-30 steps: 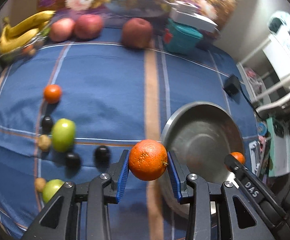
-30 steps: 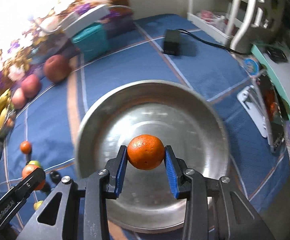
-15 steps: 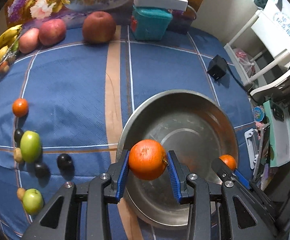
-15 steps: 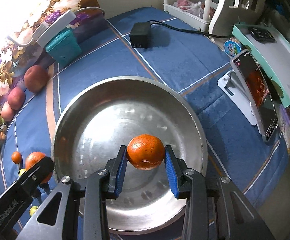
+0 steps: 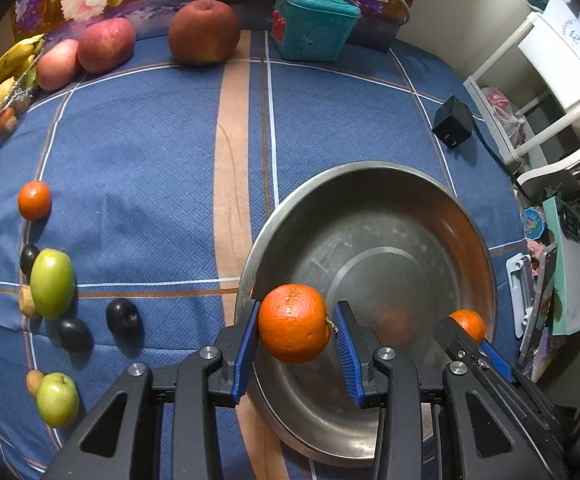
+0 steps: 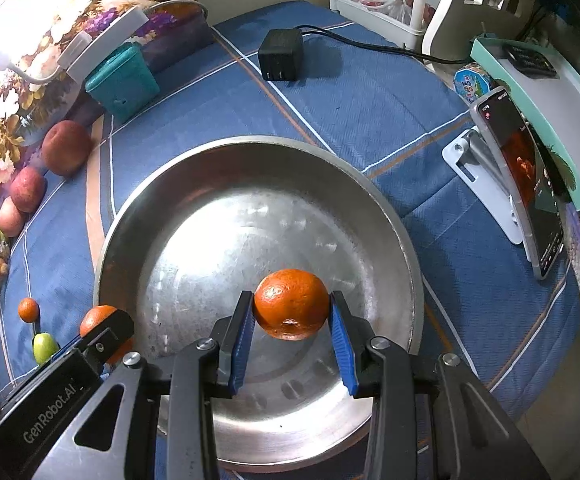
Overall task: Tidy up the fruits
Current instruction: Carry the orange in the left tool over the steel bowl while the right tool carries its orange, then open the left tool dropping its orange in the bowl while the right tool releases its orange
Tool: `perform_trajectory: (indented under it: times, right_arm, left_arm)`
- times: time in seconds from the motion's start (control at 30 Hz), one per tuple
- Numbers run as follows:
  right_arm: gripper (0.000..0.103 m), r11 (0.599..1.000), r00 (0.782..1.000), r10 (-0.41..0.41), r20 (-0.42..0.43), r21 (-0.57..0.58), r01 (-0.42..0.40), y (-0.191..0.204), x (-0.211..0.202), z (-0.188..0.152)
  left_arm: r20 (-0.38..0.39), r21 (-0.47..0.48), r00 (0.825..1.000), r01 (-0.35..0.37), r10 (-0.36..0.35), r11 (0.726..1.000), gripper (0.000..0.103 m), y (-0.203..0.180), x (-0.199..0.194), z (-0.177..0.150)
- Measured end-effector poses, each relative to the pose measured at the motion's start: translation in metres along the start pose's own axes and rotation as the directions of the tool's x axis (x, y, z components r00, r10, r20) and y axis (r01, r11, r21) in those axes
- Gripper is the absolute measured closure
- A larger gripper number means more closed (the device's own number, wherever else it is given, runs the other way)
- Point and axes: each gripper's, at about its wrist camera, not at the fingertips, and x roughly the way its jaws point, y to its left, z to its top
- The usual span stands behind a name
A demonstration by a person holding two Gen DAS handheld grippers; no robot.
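My left gripper (image 5: 295, 327) is shut on an orange (image 5: 293, 322), held just over the left rim of a big steel bowl (image 5: 370, 184). In the right wrist view my right gripper (image 6: 292, 318) is shut on a second orange (image 6: 292, 308) above the middle of that bowl (image 6: 250, 148), which holds no fruit. The right gripper's orange (image 5: 468, 323) peeks out at the bowl's right side in the left wrist view. The left gripper with its orange (image 6: 99, 318) shows at the bowl's left edge in the right wrist view.
On the blue checked cloth left of the bowl lie a small orange (image 5: 34, 200), two green fruits (image 5: 52, 283), dark plums (image 5: 123, 317) and small brown fruits. Apples (image 5: 204, 31), bananas (image 5: 0, 76) and a teal box (image 5: 314, 28) line the back. A black charger (image 6: 281, 54) and a phone on a stand (image 6: 530, 184) sit right.
Both grippers moved over the bowl with their oranges; the left one came from the cloth to the bowl's left rim. The grips have not changed.
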Motion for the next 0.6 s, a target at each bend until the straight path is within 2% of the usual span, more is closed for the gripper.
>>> perform_trajectory:
  times: [0.33, 0.47, 0.6]
  right_arm:
    - [0.064, 1.0, 1.0, -0.003, -0.013, -0.013, 0.003, 0.002, 0.006, -0.001]
    - [0.064, 1.0, 1.0, -0.009, -0.015, -0.019, 0.008, 0.003, 0.007, -0.001]
    - [0.064, 1.0, 1.0, -0.007, -0.017, -0.025, 0.007, 0.005, 0.007, -0.001]
  left_arm:
    - [-0.003, -0.004, 1.0, 0.008, -0.008, 1.0, 0.061, 0.001, -0.002, -0.002]
    - [0.013, -0.008, 1.0, 0.011, -0.011, 1.0, 0.051, 0.003, -0.008, -0.001]
    - [0.03, -0.014, 1.0, 0.007, -0.007, 1.0, 0.045, 0.005, -0.016, -0.001]
